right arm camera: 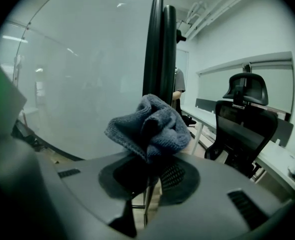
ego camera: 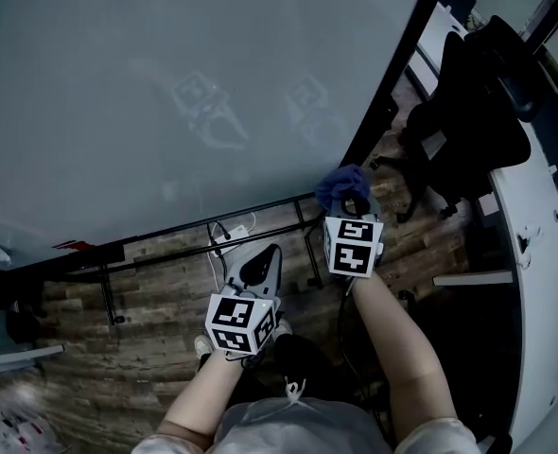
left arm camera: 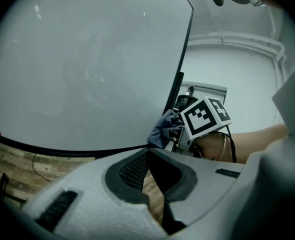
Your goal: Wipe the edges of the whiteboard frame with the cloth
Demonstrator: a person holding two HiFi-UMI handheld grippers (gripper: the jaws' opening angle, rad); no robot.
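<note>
Both shut: right hand-held gripper [right arm camera: 147,166] grips cloth [right arm camera: 150,126] at frame [right arm camera: 156,44] corner near chair [right arm camera: 242,126], left hand-held gripper [left arm camera: 148,156] empty.

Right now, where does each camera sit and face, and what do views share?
Head view: on the head, facing steeply down at whiteboard and floor; forearms, left tool, right tool show.
Left gripper view: on the left tool, facing the whiteboard; its shut jaws show.
Right gripper view: on the right tool, facing the frame; jaws grip the cloth.
Shared: all three show the cloth.
</note>
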